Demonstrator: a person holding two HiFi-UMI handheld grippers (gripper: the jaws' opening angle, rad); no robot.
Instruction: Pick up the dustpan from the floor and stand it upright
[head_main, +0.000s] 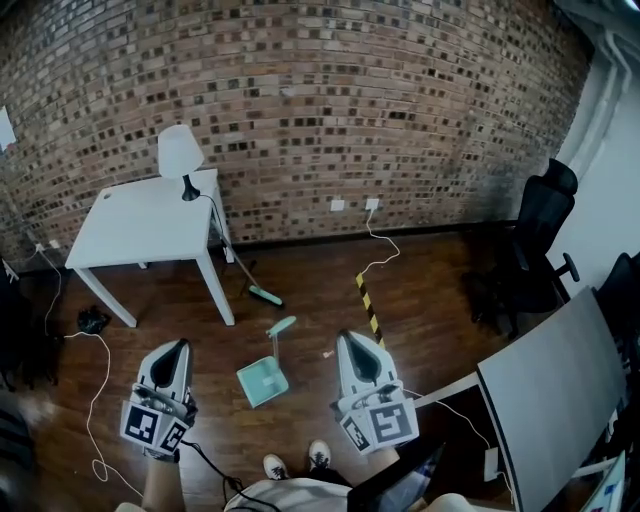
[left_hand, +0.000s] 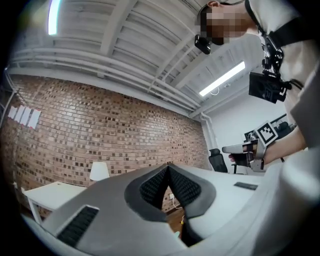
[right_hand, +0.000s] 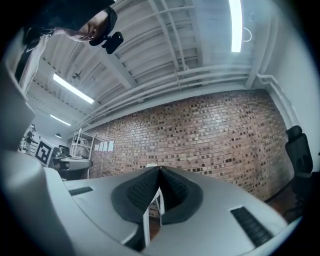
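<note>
Holding the left tool (head_main: 177, 350) and the right tool (head_main: 350, 343) up side by side above the floor (head_main: 430, 300), each with its jaws pressed together and pinching nothing, and showing only brick wall (head_main: 330, 90) and ceiling past the meeting tips in the left gripper view and the right gripper view. Leaving the teal dustpan (head_main: 263, 380) lying down on the floor, between the two tools in the head view and apart from both, with the pan end nearer the shoes (head_main: 296, 460) and the handle (head_main: 281, 326) pointing away toward the brick wall. Touching the dustpan with neither tool. Passing over a broom (head_main: 262, 292) resting just beyond the handle, near the front corner leg of the white worktop (head_main: 140, 225) and apart from the dustpan. Judging the task as not yet started in any way visible here: nothing being gripped, nothing being raised, nothing standing upright. Judging what is remaining as everything: spreading the jaws of one tool, reaching down to the floor, closing most likely on the handle, lifting the dustpan clear, and then setting it down upright and letting go without tipping it over.
</note>
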